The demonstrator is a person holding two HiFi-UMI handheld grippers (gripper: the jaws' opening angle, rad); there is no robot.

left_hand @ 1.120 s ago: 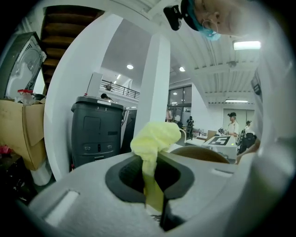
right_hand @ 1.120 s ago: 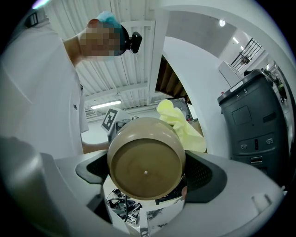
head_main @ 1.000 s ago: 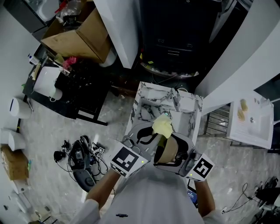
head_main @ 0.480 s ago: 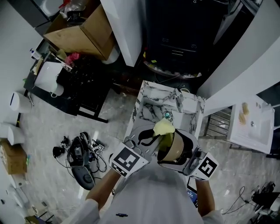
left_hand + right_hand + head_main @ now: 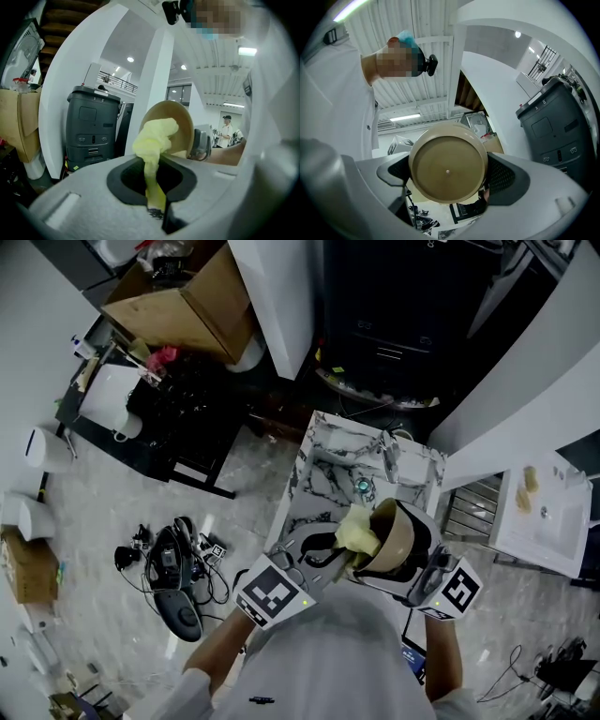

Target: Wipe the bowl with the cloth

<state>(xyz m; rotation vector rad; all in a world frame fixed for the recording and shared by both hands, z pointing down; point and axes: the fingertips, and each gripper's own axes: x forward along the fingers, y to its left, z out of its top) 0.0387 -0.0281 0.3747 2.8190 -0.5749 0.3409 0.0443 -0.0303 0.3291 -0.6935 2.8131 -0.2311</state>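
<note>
Left gripper fingers pinch the cloth, wad inside the tilted bowl; right gripper fingers clamp that bowl.

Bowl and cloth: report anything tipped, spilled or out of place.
Nothing is spilled or damaged. The bowl is tipped on its side in the right gripper, mouth toward the bunched yellow cloth pinched by the left gripper; that fits wiping. Only the cable tangle on the floor looks untidy.

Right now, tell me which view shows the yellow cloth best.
Left gripper view: the cloth sits centre, pinched in the left tool, bunched against the bowl. Head view shows it small at the bowl's mouth; right gripper view shows only the bowl's underside.
</note>
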